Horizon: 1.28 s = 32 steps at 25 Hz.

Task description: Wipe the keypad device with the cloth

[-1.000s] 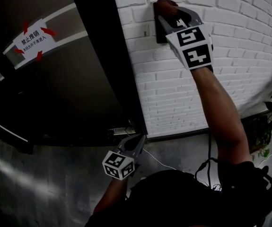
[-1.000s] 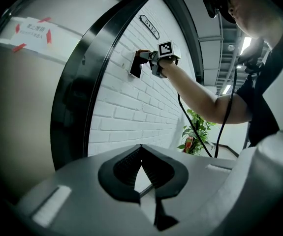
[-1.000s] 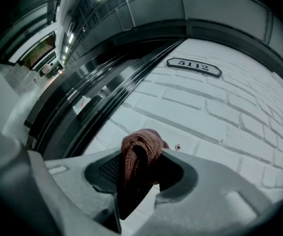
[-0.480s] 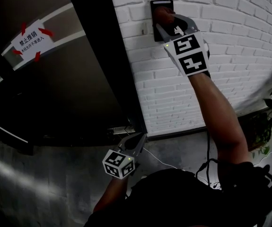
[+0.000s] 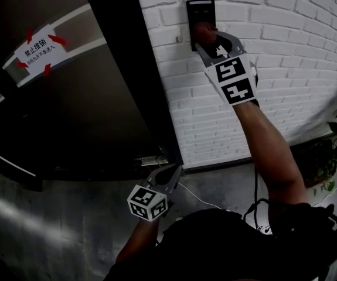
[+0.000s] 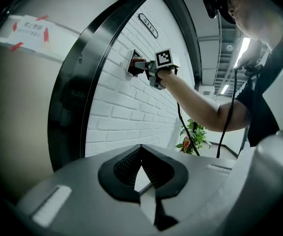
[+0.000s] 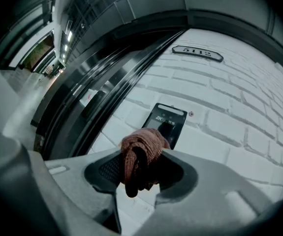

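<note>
**Cloth on the keypad: what could go sideways from here**

Head view: the right gripper (image 5: 205,38) is up in the top middle of the frame. It's pinching a reddish cloth (image 5: 201,32) against the lower end of the keypad device (image 5: 200,8), which is mounted on the white brick wall (image 5: 285,57). The upper part of the panel is uncovered. The left gripper (image 5: 169,174) hangs low near the bottom centre, well away from the action.

Left gripper view: the left gripper (image 6: 141,154) has its jaws together with nothing between them.

Right gripper view: the right gripper (image 7: 142,167) is clamped on the cloth (image 7: 141,154), bunched into a small wad. The keypad device (image 7: 167,123) sits just behind it, mid-frame.

My worry is that the wad is tiny. If it shifts or works loose under pressure, I'd guess the bare jaw tips scrape the screen. Leaning too hard could also trigger keys.
</note>
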{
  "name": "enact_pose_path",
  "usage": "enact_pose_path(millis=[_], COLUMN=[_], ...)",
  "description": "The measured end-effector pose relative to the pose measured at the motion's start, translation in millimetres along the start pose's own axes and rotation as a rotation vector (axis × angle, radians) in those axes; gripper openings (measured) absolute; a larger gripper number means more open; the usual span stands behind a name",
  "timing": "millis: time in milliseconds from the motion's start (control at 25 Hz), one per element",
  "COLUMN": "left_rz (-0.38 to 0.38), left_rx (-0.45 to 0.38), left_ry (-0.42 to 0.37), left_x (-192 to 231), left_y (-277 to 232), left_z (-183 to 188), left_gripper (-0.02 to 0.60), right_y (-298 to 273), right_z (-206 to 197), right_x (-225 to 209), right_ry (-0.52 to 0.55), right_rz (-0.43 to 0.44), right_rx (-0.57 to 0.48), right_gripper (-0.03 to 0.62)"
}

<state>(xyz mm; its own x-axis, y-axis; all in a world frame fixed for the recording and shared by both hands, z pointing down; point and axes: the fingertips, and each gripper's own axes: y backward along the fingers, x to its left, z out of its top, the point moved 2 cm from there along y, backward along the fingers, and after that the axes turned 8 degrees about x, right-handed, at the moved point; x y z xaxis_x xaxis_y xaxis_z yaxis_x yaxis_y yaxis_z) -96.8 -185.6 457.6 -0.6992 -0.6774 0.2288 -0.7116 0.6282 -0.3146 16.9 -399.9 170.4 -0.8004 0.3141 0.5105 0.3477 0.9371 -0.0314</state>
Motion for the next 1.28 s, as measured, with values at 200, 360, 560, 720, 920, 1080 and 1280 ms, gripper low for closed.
enact_pose_path(millis=[200, 360, 560, 720, 920, 1080, 1280], left_rz=[0.001, 0.004, -0.002, 0.007, 0.005, 0.004, 0.001], left_rx=[0.002, 0.001, 0.001, -0.003, -0.001, 0.004, 0.005], left_ry=[0.006, 0.003, 0.002, -0.007, -0.005, -0.01, -0.015], left_x=[0, 2, 1, 4, 3, 2, 2], left_y=[1, 0, 0, 2, 3, 5, 8], left_z=[-1, -2, -3, -3, -5, -7, -9], left_gripper=[0.017, 0.017, 0.017, 0.017, 0.017, 0.017, 0.017], right_y=[0, 0, 0, 0, 0, 1, -1], right_z=[-12, -22, -34, -45, -53, -60, -73], right_x=[8, 14, 23, 29, 34, 38, 44], right_ry=[-0.007, -0.009, -0.014, -0.025, -0.04, -0.039, -0.053], right_rz=[0.024, 0.036, 0.051, 0.062, 0.072, 0.078, 0.095], right_rx=[0.018, 0.033, 0.057, 0.075, 0.092, 0.112, 0.152], right_gripper=[0.149, 0.149, 0.149, 0.149, 0.149, 0.149, 0.149])
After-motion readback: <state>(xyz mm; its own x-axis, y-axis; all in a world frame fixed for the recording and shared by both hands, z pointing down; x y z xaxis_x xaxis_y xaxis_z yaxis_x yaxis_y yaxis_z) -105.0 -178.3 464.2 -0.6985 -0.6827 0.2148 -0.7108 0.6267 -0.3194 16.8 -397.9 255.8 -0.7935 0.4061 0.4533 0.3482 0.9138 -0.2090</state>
